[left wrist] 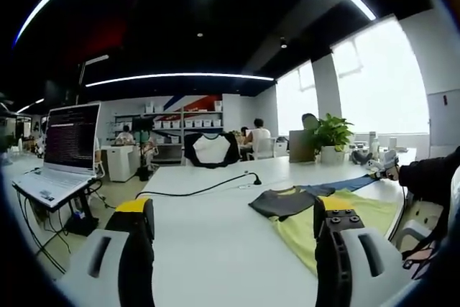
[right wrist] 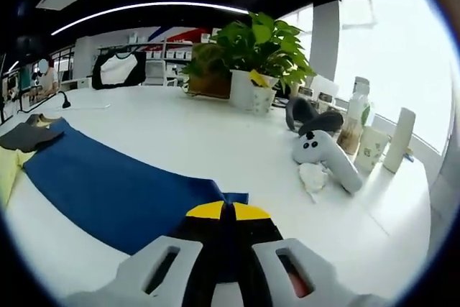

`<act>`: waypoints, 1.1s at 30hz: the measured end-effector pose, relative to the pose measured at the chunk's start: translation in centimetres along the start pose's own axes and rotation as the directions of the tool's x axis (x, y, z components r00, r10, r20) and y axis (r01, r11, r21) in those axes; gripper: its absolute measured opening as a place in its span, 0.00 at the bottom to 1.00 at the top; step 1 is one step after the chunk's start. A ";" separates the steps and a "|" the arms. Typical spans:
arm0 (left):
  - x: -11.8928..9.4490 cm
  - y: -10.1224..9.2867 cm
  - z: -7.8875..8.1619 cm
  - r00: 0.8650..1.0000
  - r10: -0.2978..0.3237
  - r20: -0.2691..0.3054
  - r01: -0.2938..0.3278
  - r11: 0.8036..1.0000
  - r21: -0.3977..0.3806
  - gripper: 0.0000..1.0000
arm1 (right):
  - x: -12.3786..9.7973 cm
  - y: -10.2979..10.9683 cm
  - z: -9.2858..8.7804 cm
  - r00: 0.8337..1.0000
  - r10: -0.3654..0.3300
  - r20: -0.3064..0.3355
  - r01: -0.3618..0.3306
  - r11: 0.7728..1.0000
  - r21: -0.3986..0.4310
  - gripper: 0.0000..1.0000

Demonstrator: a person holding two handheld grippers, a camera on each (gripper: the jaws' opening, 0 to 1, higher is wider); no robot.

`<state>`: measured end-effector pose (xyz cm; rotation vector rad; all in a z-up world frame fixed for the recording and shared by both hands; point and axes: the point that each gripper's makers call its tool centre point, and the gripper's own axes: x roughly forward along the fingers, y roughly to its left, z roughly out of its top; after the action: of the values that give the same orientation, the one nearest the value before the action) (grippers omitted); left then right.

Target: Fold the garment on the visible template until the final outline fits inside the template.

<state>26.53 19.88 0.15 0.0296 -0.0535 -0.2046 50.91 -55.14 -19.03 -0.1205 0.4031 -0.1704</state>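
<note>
The right tool (right wrist: 228, 211) is clamped on the blue garment's (right wrist: 108, 185) corner; left tool (left wrist: 233, 224) gapes beside it.

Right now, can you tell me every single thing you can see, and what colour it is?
garment: one, yellow, dark grey and blue, spread on the table's right side
table: one, white, under the garment
laptop: one, white, open, far left
cable: one, black, across the table
potted plant: one, green in a white pot, at the table's back
controller: one, white, beside a crumpled tissue
bottles and cups: several, pale, near the window
left gripper: one, grey and black with a yellow tip, jaws apart
right gripper: one, same colours, jaws closed on the blue sleeve
</note>
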 end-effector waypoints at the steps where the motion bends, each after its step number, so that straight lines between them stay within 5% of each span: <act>1: -0.1 -0.1 0.2 1.000 -0.005 0.009 0.005 1.000 0.000 0.98 | 0.0 0.0 0.0 1.000 0.001 0.006 -0.002 1.000 0.006 0.00; 7: -0.2 -0.2 0.3 1.000 -0.008 0.013 0.008 1.000 0.010 1.00 | -0.2 -0.2 0.5 1.000 -0.003 0.014 0.003 0.999 0.034 0.00; 18: -0.2 0.2 -0.2 1.000 0.005 -0.006 -0.005 1.000 0.000 1.00 | -2.4 1.0 6.7 0.994 0.034 0.099 -0.040 0.998 0.057 0.00; 33: 0.0 0.0 -0.8 1.000 -0.001 -0.030 0.001 1.000 -0.014 1.00 | -5.5 6.1 14.8 0.969 0.132 0.208 -0.153 0.985 0.086 0.00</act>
<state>26.58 19.91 -0.69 0.0187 -0.0225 -0.2053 52.71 -46.88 -4.36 -0.0082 0.1990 -0.0353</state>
